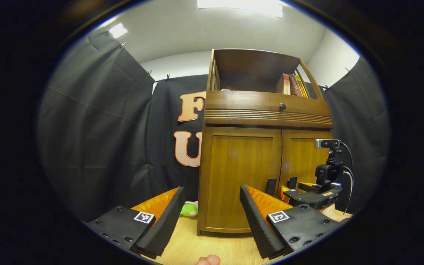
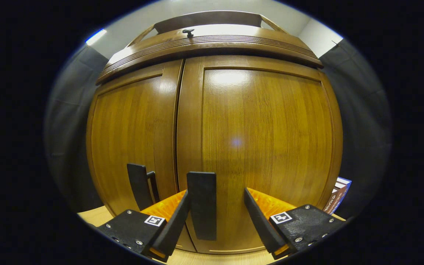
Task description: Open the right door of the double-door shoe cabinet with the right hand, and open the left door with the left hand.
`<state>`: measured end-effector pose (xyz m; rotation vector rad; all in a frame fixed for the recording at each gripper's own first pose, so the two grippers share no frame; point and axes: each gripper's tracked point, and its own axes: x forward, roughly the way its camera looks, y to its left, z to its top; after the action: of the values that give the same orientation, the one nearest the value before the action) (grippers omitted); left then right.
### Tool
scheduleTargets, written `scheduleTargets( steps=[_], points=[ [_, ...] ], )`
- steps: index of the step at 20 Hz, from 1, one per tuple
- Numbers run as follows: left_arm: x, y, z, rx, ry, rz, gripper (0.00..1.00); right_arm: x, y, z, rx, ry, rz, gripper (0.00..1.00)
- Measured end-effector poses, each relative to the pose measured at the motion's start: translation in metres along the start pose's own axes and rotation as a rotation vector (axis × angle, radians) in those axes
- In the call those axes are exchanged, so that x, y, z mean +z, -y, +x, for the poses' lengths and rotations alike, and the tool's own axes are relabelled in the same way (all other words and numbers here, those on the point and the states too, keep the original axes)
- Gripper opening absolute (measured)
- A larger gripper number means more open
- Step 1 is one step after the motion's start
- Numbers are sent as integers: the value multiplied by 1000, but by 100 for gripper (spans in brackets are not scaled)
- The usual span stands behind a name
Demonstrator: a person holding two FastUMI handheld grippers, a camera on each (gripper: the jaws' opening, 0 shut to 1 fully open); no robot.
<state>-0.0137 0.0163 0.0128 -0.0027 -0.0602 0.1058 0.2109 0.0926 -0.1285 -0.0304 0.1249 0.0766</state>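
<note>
Directly ahead of the right tool [image 2: 217, 217], whose fingers gape empty around the right door's handle [image 2: 201, 204], both cabinet doors sit closed, while the left tool [image 1: 210, 217] hangs wide open farther back.

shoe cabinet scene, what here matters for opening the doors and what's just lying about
Job:
right door and its handle
left door and its handle
right gripper
left gripper

Lying about:
books on the top shelf
green plush toy
drawer knob
</note>
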Motion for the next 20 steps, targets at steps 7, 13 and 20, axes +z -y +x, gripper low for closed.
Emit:
scheduleTargets(
  steps=[7, 13, 20],
  points=[
    [1, 0, 0, 5, -7, 13, 96, -1, -17, 1, 42, 1, -5, 55],
    [3, 1, 1, 4, -1, -11, 98, -7, -20, -3, 78, -12, -1, 33],
    [0, -2, 1, 30, -36, -24, 99, -20, -20, -15, 108, -27, -5, 31]
  ],
)
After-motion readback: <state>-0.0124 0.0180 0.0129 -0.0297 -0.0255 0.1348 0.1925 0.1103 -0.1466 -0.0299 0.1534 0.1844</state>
